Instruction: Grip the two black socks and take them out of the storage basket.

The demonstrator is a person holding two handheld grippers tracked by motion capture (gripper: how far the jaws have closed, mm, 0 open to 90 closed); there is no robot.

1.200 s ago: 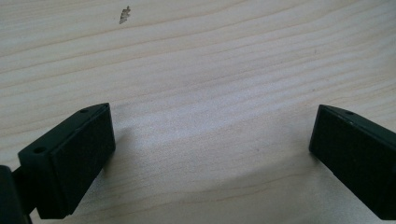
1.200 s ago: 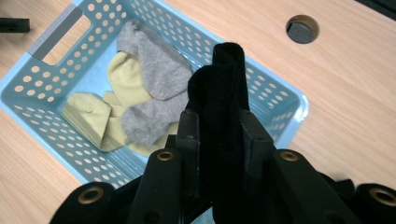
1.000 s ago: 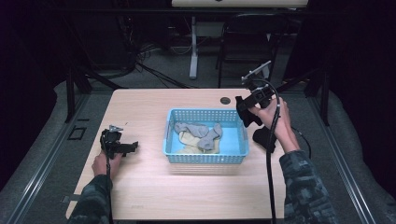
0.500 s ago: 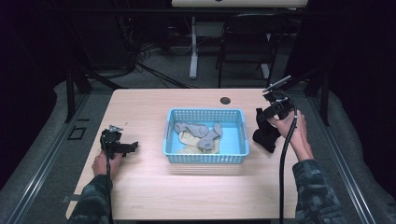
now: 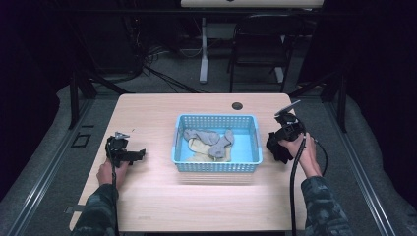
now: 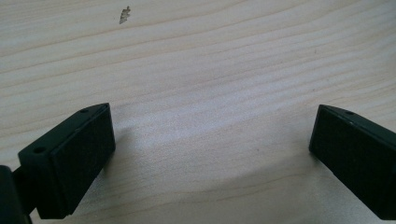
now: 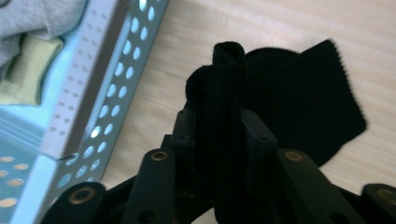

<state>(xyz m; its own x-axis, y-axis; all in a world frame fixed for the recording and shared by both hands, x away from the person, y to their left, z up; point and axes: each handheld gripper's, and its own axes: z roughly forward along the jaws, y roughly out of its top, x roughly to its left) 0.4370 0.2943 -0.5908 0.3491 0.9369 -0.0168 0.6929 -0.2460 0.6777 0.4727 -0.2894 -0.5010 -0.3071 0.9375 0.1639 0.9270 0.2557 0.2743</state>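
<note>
A blue perforated basket (image 5: 253, 147) stands mid-table with grey socks (image 5: 206, 138) and a pale yellow one (image 5: 199, 146) inside. My right gripper (image 5: 283, 138) is just right of the basket, shut on a black sock (image 5: 278, 151) whose loose end touches the table. In the right gripper view the black sock (image 7: 303, 107) is pinched upright between the jaws, its ribbed part spread on the wood beside the basket (image 7: 98, 88). My left gripper (image 5: 140, 153) rests on the table at the left, open, with bare wood between its fingers (image 6: 70, 158).
A dark round hole (image 5: 237, 105) sits in the tabletop (image 5: 157, 206) behind the basket. A small chip mark (image 6: 124, 14) shows on the wood ahead of the left gripper. Chairs and cables stand on the floor beyond the table.
My right gripper has carried the black sock from above the basket's right rim outward and down to the table right of the basket. The left gripper has stayed put.
</note>
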